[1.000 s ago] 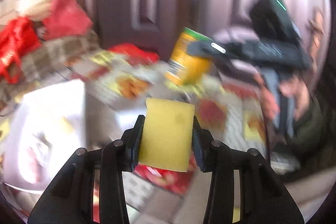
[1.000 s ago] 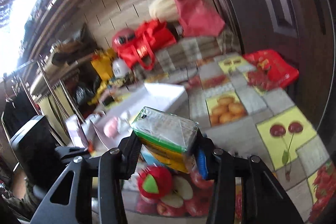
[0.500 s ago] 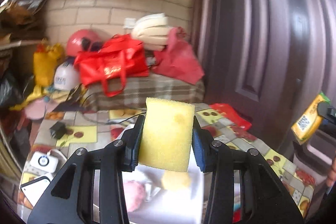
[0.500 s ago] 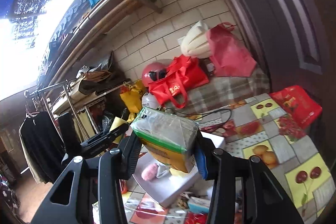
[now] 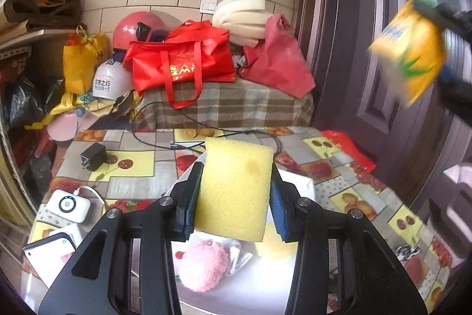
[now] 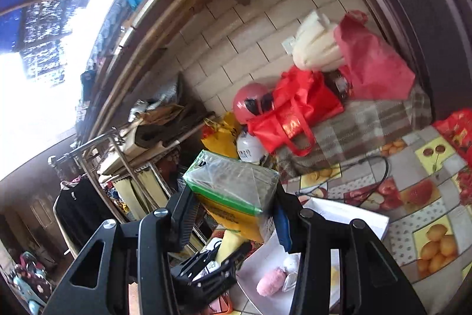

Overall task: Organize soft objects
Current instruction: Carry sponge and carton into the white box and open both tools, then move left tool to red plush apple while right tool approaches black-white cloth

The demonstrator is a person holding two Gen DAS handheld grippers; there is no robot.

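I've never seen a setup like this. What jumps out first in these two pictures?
A yellow sponge clamped upright in the left gripper fills the foreground, above a white box holding a pink pompom. The right gripper pinches a yellow-and-green plastic-wrapped pack well above the fruit-patterned tablecloth. Behind, a bright red tote bag sits on a plaid cover against the brick wall.

You have a yellow sponge (image 5: pixel 236 191) upright and clamped by its side edges above the white box (image 5: pixel 298 182). A pink fluffy ball (image 5: pixel 203 266) lies inside that box. Your yellow, green-topped tissue pack (image 6: pixel 236 197) hangs tilted, high above the box.
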